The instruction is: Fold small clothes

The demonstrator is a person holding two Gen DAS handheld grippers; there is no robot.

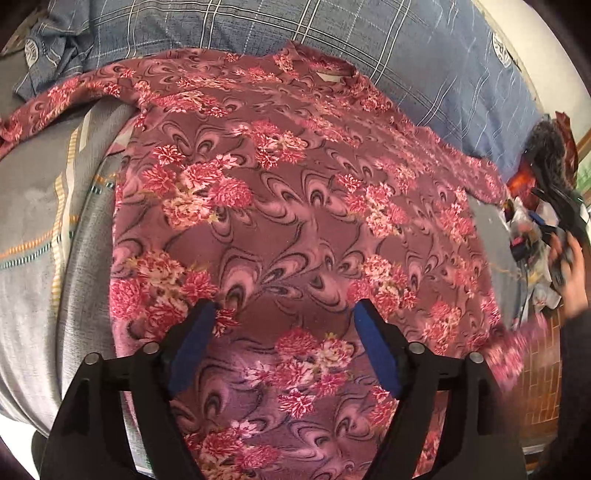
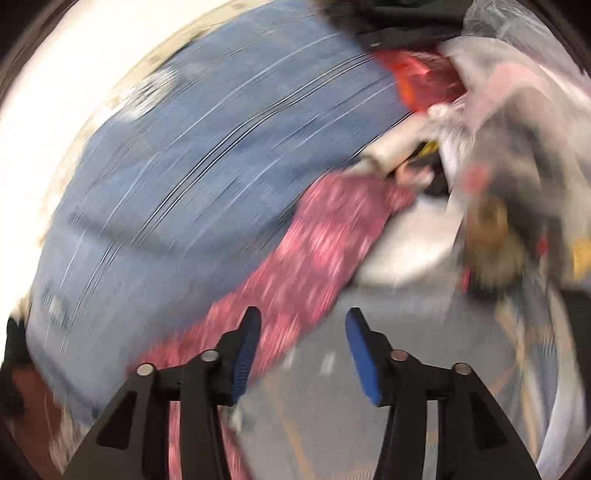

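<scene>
A maroon long-sleeved top [image 1: 295, 221] with pink flowers lies spread flat on a grey bed, neckline at the far side, sleeves out to both sides. My left gripper [image 1: 284, 314] is open and empty, hovering over the top's lower middle. My right gripper [image 2: 303, 325] is open and empty; its view is badly blurred and shows the top's right sleeve [image 2: 325, 236] running away ahead of the fingers. The right gripper also shows in the left wrist view [image 1: 554, 229], beyond the top's right edge, held in a hand.
A blue checked quilt [image 1: 332, 29] lies bunched behind the top, also in the right wrist view [image 2: 184, 166]. The grey bedsheet [image 1: 37, 221] shows at the left. Plastic bags and clutter [image 2: 498, 110] sit at the right side of the bed.
</scene>
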